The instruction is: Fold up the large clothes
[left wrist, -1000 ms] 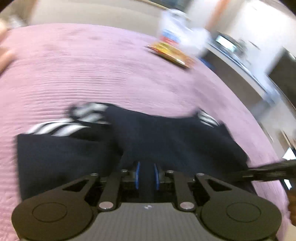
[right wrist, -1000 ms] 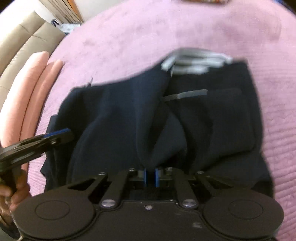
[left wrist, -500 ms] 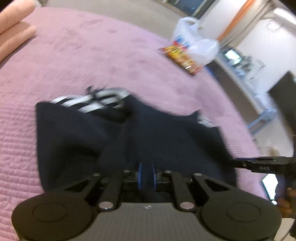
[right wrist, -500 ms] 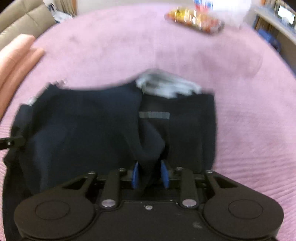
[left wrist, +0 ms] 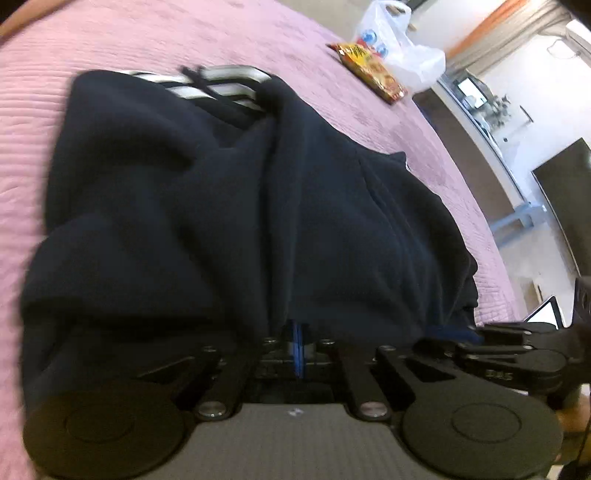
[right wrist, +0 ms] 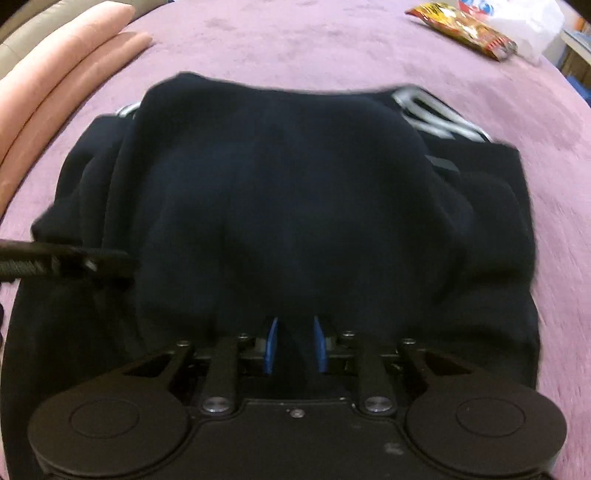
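Left wrist view: the left gripper [left wrist: 298, 345] is pinching the navy garment [left wrist: 221, 206], fingers closed, cloth filling the frame centre on the pink bedspread [left wrist: 110, 40]. Right wrist view: the right gripper [right wrist: 295, 345] is holding its fingers partly apart with a garment [right wrist: 295, 206] fold between them; the snack packet [right wrist: 461, 27] is lying upper right.

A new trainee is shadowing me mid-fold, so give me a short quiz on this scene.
1. True or false: the snack packet lies on the dark garment.
2. Whose fingers stand closer together? A) left gripper B) right gripper
3. Fill in: the garment rests on a ___ bedspread.

Key: 1 false, it lies apart on the bedspread; 2 A; 3 purple.
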